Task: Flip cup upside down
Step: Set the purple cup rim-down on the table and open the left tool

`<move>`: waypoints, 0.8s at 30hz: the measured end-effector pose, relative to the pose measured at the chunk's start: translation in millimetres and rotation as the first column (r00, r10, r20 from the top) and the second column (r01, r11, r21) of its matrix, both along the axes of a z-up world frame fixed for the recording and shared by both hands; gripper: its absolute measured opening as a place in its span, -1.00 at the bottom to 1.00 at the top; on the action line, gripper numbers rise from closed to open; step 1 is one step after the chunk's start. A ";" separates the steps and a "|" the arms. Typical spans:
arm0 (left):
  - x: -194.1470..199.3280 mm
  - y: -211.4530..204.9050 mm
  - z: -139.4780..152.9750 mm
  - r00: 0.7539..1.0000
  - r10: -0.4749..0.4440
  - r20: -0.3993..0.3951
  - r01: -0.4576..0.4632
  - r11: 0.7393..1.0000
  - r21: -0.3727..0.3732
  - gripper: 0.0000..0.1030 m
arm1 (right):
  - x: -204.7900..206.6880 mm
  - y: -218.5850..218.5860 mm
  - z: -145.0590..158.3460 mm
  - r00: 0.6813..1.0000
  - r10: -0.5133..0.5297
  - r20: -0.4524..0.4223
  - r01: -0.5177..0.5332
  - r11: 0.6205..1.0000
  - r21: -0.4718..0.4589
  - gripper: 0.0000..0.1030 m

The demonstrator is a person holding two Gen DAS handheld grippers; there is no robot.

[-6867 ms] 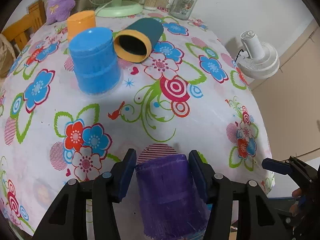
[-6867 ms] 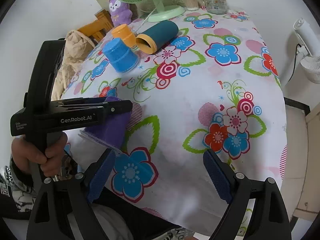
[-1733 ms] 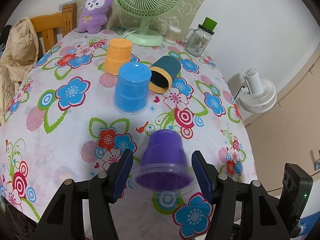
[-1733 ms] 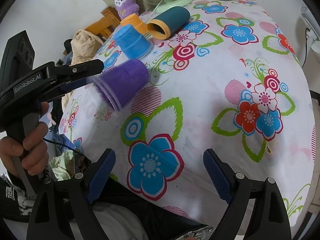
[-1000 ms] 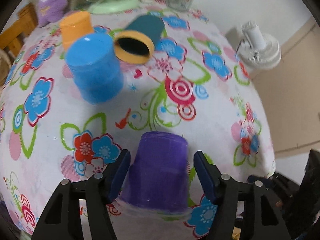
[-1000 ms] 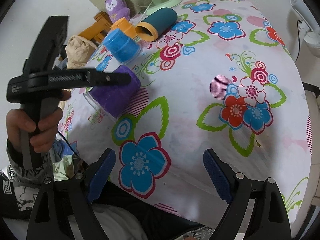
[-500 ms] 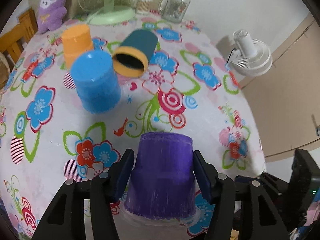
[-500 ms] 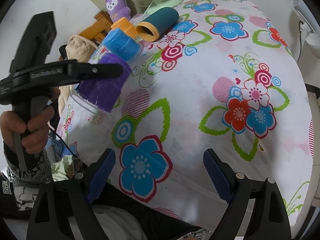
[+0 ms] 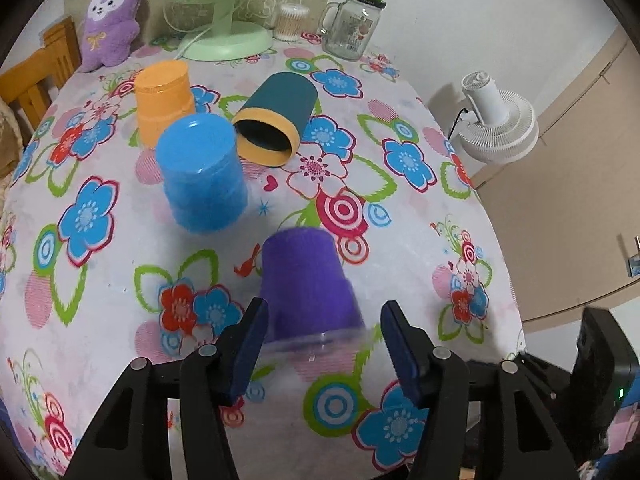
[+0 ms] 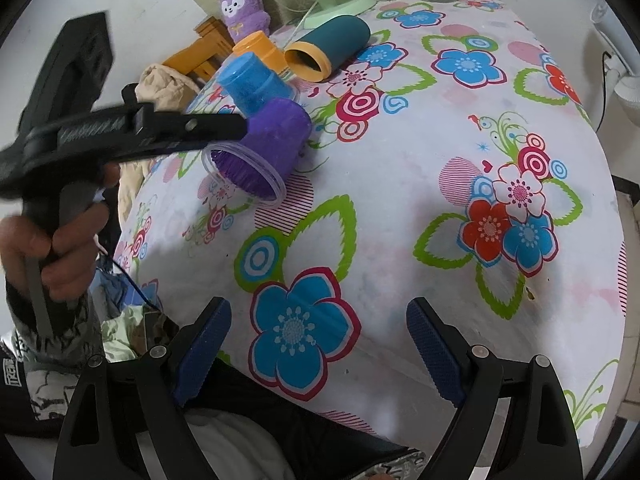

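The purple cup (image 9: 306,284) is between the fingers of my left gripper (image 9: 320,344), its base pointing away from me and its clear rim toward the fingers. It is blurred. In the right wrist view the purple cup (image 10: 272,140) tilts off the table, rim down and toward me. The left gripper (image 10: 236,126) reaches in beside it. Its jaws stand wider than the cup; whether they touch it is unclear. My right gripper (image 10: 320,344) is open and empty over the table's near edge.
On the flowered tablecloth (image 9: 400,208) a blue cup (image 9: 200,180) and an orange cup (image 9: 162,98) stand upside down, and a teal cup (image 9: 276,118) lies on its side. A green fan (image 9: 216,8), glass jar (image 9: 352,20) and purple plush toy (image 9: 110,20) stand at the back.
The left gripper's jaws have spread away from the purple cup. The cup has tilted, its base now pointing farther forward. The right gripper has stayed open near the table edge.
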State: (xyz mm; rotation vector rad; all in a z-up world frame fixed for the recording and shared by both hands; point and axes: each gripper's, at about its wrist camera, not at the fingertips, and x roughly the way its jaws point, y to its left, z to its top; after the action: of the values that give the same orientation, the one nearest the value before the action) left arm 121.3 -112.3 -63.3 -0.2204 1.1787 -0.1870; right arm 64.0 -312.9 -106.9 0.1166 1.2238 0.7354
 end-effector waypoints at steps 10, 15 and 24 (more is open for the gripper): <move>49.9 -2.8 -33.3 0.992 0.004 -0.125 -0.001 1.000 0.023 0.24 | 4.9 -11.8 -10.2 0.999 -0.029 -0.023 0.029 1.000 -0.004 0.77; 59.7 -8.6 -44.4 0.990 -0.002 -0.141 0.007 1.000 0.030 0.20 | 10.4 -13.9 -14.3 0.999 -0.030 -0.032 0.030 1.000 0.002 0.77; 62.7 -7.7 -44.0 0.993 -0.007 -0.115 0.012 0.999 0.041 0.08 | 13.7 -8.6 -11.7 0.999 -0.026 -0.022 0.026 1.000 0.009 0.77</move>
State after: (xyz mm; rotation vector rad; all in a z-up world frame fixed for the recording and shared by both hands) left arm 184.0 -120.0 -107.3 -0.1907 1.2972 -0.1593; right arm 77.7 -321.6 -118.6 0.1485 1.2371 0.7191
